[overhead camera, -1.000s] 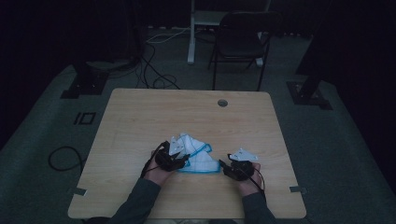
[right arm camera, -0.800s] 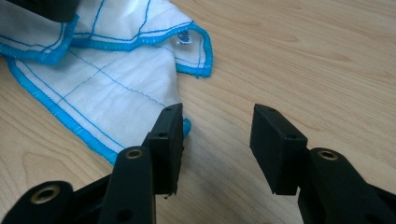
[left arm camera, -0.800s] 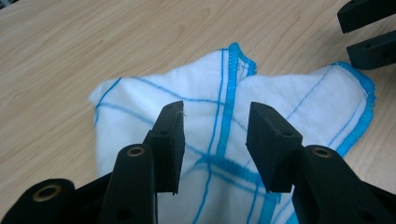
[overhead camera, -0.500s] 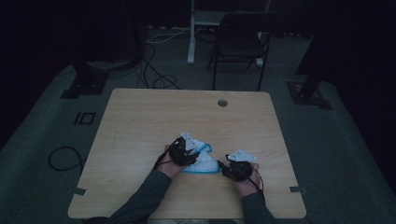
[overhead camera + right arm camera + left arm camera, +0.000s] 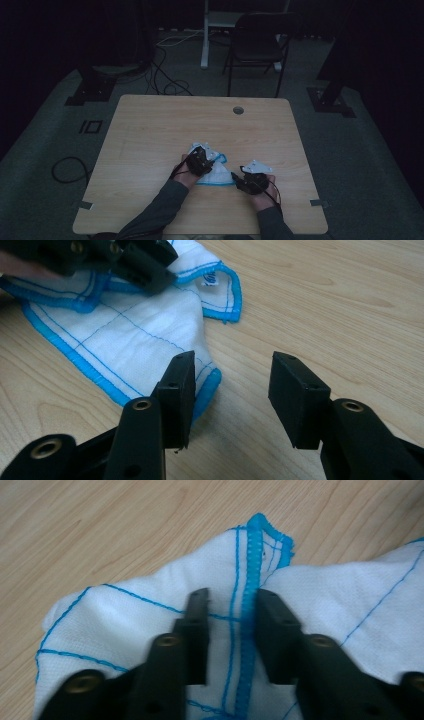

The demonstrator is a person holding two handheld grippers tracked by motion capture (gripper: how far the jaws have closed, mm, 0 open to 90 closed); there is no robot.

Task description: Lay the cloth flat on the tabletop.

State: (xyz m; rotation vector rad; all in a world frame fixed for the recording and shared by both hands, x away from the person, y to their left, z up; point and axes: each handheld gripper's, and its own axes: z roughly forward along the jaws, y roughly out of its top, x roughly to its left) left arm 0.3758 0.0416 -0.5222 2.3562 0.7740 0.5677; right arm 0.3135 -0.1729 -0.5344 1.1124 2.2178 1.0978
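Cloth (image 5: 215, 172): one white cloth with blue stitched edging and thin blue grid lines, lying rumpled on the table (image 5: 150, 130) near the person's edge, between the two hands. It is bunched and partly folded over itself; in the left gripper view (image 5: 150, 615) a hemmed corner stands up as a ridge.

Progress (judgement): the work in hand looks like folding or straightening the cloth. It reads as early to mid stage: no neat fold is visible, the edges run crooked, and one corner curls toward the right hand. Left to do, as far as the pictures allow: secure the ridge, draw the cloth flat or over, and align the hems.

Left gripper (image 5: 227, 612): sits on the cloth, fingers straddling the blue hem ridge. Its fingers have just been closing, with the fabric between them; a gap still shows on either side of the hem, so they are not yet clenched on it.

Right gripper (image 5: 232, 385): fingers released and wide, nothing between them; the near cloth corner lies just beside its left-hand finger in the right gripper view, bare table under the gap.

Count, largest first: table, one; chair (image 5: 257, 47) beyond the table, one; cloth, one; grippers, two; small round port (image 5: 238, 110) in the table top, one.
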